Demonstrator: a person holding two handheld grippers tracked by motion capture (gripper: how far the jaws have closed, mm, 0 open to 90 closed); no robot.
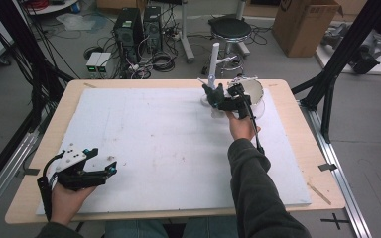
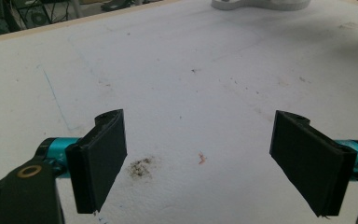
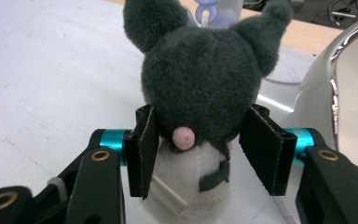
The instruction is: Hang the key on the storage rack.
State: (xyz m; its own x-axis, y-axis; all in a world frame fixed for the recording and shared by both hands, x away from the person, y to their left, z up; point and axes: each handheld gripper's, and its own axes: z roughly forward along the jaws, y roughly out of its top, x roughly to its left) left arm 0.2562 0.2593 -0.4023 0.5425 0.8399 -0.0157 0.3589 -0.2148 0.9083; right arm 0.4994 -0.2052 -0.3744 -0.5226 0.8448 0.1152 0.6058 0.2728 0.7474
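A white mat [image 1: 168, 148] covers the wooden table [image 1: 297, 144]; wires and computer boxes [image 1: 138, 29] sit upper left. The right gripper [image 3: 200, 140] squeezes a dark plush toy [image 3: 200, 79], its bottom cut off. The left gripper [image 2: 200, 158] sits lower left, jaws wide apart.

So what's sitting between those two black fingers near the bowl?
A dark plush toy, its head squeezed between the right gripper's fingers, seen in the right gripper view.

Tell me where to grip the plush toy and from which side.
Grip the plush toy across its round dark head, jaws on either flank just below the ears, coming in level from behind, much as the right gripper sits now. The head looks like the widest, softest part, so it should compress and hold; the white body below is narrower.
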